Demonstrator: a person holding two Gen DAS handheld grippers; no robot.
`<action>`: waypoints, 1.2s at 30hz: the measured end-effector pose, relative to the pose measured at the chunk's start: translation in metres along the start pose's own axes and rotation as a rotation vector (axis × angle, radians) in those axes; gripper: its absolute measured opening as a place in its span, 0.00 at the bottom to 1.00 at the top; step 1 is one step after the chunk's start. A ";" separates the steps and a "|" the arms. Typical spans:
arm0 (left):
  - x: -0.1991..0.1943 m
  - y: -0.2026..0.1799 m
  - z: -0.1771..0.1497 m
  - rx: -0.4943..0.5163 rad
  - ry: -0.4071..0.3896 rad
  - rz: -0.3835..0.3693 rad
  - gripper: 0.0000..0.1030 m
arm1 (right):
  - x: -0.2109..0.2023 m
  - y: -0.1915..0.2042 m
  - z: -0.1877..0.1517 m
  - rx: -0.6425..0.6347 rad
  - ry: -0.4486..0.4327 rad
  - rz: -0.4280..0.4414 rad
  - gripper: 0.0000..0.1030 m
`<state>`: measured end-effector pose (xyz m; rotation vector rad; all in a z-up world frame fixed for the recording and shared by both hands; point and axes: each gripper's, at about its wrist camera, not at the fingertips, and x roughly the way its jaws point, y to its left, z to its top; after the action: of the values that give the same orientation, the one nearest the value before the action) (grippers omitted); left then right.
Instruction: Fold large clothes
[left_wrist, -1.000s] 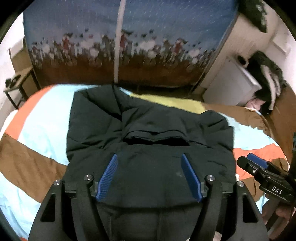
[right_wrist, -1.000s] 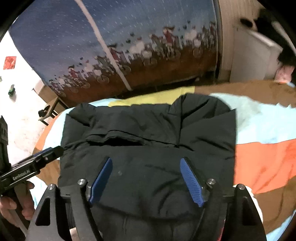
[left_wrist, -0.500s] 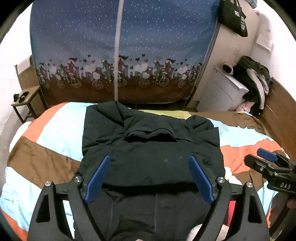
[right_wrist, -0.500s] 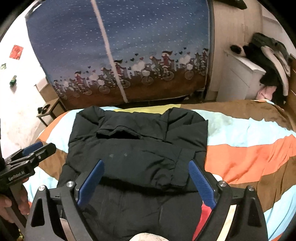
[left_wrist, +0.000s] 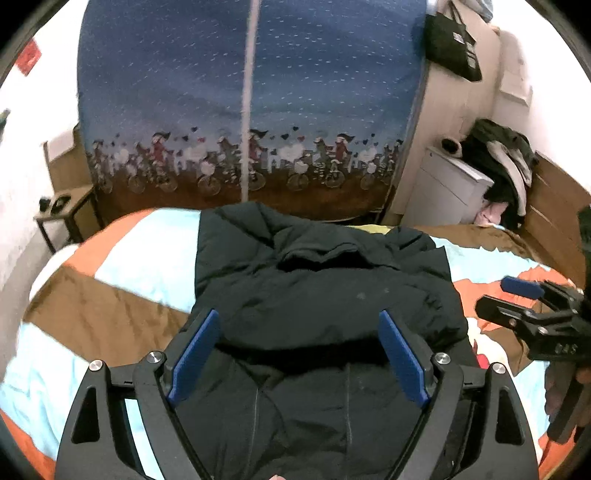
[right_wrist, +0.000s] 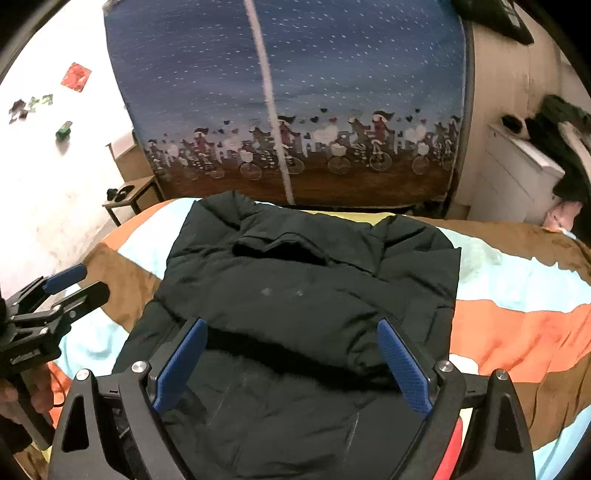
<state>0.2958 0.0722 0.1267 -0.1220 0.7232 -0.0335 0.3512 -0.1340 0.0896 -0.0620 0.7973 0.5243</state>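
A home bedroom: a bed (left_wrist: 110, 314) with striped cover, a fabric wardrobe (left_wrist: 251, 110), and a white nightstand (left_wrist: 450, 192) heaped with clothes.

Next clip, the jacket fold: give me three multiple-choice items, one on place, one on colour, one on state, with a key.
1. Where does the black jacket lie?
A. on the striped bedspread
B. on the floor
C. on the side table

2. What colour are the gripper pads?
A. red
B. blue
C. green

3. How do the left gripper and right gripper stand?
A. both clamped on cloth
B. one clamped
C. both open, holding nothing

Key: 1 A, bedspread shows on both sides; 2 B, pads are blue; 3 C, jaws wide apart above the jacket.
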 end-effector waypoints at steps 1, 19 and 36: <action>0.000 0.004 -0.005 -0.009 0.004 -0.001 0.81 | -0.002 0.004 -0.005 0.000 -0.003 0.005 0.91; -0.035 0.003 -0.083 0.079 -0.060 0.026 0.82 | -0.035 0.031 -0.090 -0.027 -0.083 -0.006 0.94; -0.046 -0.026 -0.162 0.173 0.002 -0.008 0.82 | -0.047 0.023 -0.182 -0.006 -0.007 -0.011 0.94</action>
<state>0.1547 0.0331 0.0396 0.0407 0.7183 -0.1040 0.1924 -0.1791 -0.0030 -0.0704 0.7885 0.5159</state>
